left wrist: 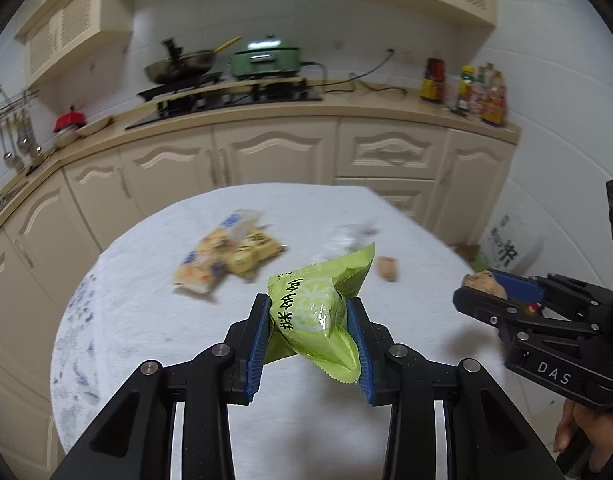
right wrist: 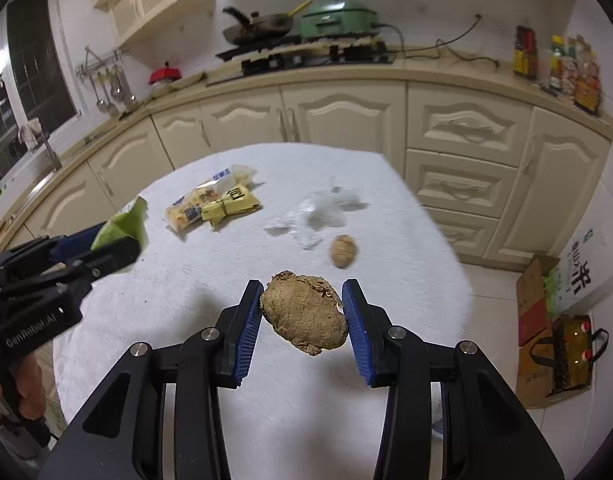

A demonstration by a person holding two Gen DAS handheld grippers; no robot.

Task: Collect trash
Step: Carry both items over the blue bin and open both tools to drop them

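Grippers angled down over the white-clothed table (right wrist: 386, 208). The left gripper (left wrist: 310, 312) was clamped on a green snack wrapper (left wrist: 318, 308), lifted clear of the cloth; the right gripper (right wrist: 302, 308) pinched a crumpled brown lump (right wrist: 306, 312) between its blue pads (right wrist: 356, 320). Behind them lay yellow packets (right wrist: 210, 204), clear plastic film (right wrist: 318, 212) and a smaller brown lump (right wrist: 342, 250). A hand (left wrist: 578, 428) gripped the right handle.

Trash spread over the surface (right wrist: 386, 240), below two raised grippers

Two wrappers (right wrist: 210, 204) were laid together at the far left, a crumpled film (right wrist: 318, 212) to their right, a small lump (right wrist: 342, 251) just before it; cabinets (right wrist: 346, 116) were ranged behind.
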